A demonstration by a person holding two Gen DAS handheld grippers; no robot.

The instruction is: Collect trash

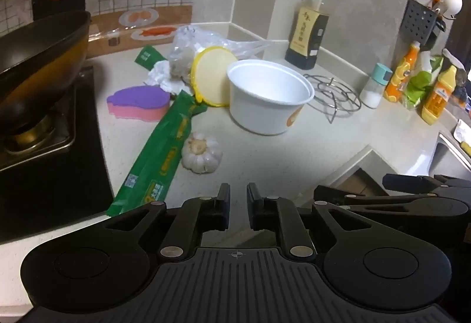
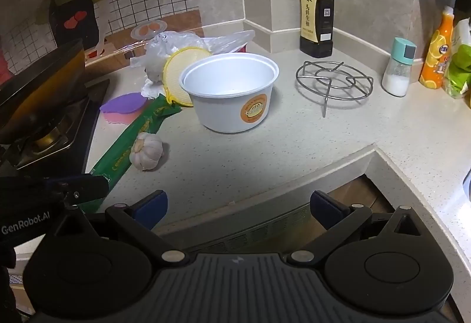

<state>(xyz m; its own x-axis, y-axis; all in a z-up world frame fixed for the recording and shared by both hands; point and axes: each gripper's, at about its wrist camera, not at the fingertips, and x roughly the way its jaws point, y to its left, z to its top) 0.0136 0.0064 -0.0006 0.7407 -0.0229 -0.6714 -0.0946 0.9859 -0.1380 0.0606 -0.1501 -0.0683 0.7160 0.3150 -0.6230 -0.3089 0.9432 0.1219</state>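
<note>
Left hand-held gripper (image 1: 238, 199), jaws nearly together on nothing, aimed at 12 o'clock over the desk (image 1: 279, 158); green wrapper (image 1: 164, 152) at 10 o'clock, white bowl (image 1: 269, 96) at 1 o'clock.

Right hand-held gripper (image 2: 238, 211), jaws wide apart, empty; bowl (image 2: 232, 93) at 12 o'clock. Best approached rim-first, clear of the garlic (image 2: 147, 150).

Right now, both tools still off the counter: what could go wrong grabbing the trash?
1. The white bowl has the yellow lid leaning on it; lifting the bowl will likely drop the lid.
2. The garlic touches the green wrapper; dragging the wrapper may roll it.
</note>
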